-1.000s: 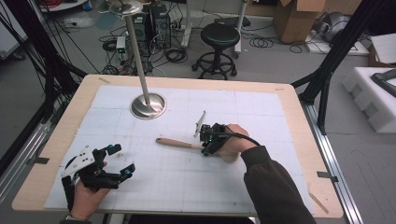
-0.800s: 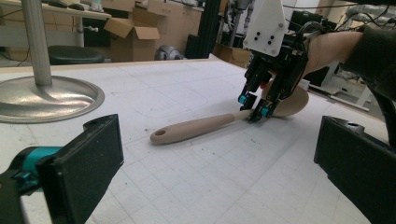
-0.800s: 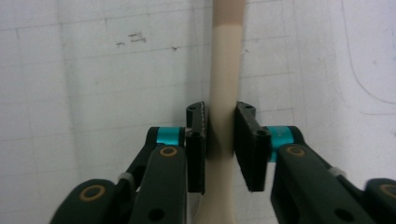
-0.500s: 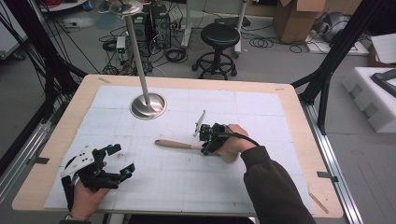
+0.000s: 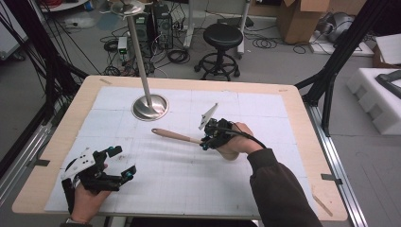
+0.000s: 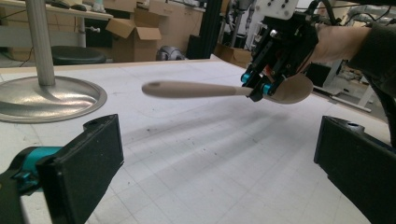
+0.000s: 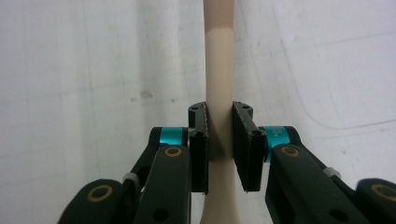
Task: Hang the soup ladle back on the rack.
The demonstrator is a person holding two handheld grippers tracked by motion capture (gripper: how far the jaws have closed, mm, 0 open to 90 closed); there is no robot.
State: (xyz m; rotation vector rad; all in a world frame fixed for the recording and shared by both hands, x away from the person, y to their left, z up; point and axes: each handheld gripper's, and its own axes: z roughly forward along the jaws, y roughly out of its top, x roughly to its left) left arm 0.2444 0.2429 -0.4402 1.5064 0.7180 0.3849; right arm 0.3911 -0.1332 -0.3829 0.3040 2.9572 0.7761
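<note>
A beige wooden spoon [image 5: 172, 135] hangs level just above the white mat, its handle pointing left. My right gripper [image 5: 206, 142] is shut on the spoon's neck, close to the bowl. Its jaws have just been closing, with the handle [image 7: 219, 70] between them, and both pads now press on it. In the left gripper view the spoon [image 6: 196, 88] floats over its shadow, held by the right gripper [image 6: 256, 91]. My left gripper [image 5: 124, 161] rests near the table's front left corner, open with nothing between its jaws [image 6: 219, 154].
A metal stand with a round base [image 5: 150, 106] and a tall pole rises at the back left of the mat. The wooden table edge [image 5: 302, 142] runs along the right. A black stool [image 5: 222, 35] is on the floor beyond.
The spoon has lifted slightly off the mat in the right gripper, its handle end now higher. The left gripper has not moved.
</note>
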